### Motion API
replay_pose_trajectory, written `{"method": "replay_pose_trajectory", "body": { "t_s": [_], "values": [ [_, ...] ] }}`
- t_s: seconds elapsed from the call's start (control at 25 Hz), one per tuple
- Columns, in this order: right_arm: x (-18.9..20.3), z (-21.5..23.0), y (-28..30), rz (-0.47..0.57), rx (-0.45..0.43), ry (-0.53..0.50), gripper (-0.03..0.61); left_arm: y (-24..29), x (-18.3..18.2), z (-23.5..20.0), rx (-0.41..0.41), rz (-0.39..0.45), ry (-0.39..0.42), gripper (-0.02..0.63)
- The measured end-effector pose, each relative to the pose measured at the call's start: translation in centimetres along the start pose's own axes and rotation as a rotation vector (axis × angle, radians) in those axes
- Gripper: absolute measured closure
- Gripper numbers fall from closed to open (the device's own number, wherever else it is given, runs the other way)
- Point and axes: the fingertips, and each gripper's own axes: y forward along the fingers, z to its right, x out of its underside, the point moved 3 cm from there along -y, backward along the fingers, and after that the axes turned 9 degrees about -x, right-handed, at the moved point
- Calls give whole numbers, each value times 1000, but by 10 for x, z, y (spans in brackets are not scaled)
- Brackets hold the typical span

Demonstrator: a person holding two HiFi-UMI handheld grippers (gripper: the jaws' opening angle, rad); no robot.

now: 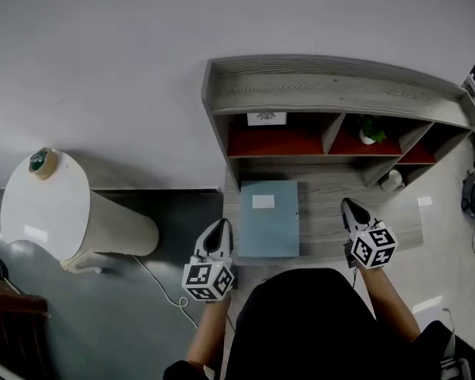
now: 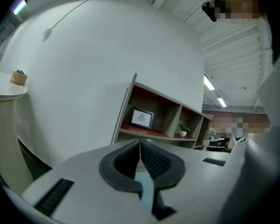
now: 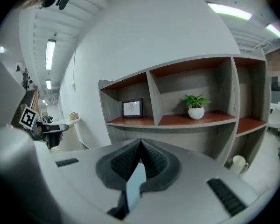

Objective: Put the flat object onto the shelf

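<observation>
A flat blue-grey folder [image 1: 269,218] with a white label lies on the grey desk [image 1: 324,192], just in front of the wooden shelf [image 1: 332,93]. My left gripper [image 1: 219,226] is off the folder's left edge, apart from it. My right gripper [image 1: 351,207] is to the folder's right, with bare desk between them. In the left gripper view the left gripper [image 2: 140,146] has its ribbed pads pressed together with nothing held. The right gripper [image 3: 141,146] in its own view is shut the same way, facing the shelf [image 3: 196,120].
The shelf's red-floored compartments hold a small framed picture [image 1: 267,118] at the left and a potted plant [image 1: 371,133] in the middle. A white mug [image 1: 391,180] stands by the shelf's lower right. A white rounded counter [image 1: 47,204] with a small pot [image 1: 39,162] is at the left.
</observation>
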Motion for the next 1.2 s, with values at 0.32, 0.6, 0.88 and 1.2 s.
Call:
{"method": "replay_pose_trajectory", "body": {
  "t_s": [0.32,0.6,0.88,1.2],
  "values": [
    [-18,19,-26,64,39,-40,578,11,-12,29,8,19,144,600],
    [-17,31,-37,56,62,-75,578,13,-2,39,21,1,113,600],
    [-6,33,-54,37,61,-100,578,8,10,42,-14,-17,51,601],
    [-4,52,-85,77,121,-125,578,0,29,65,-33,-39,51,601]
  ]
}}
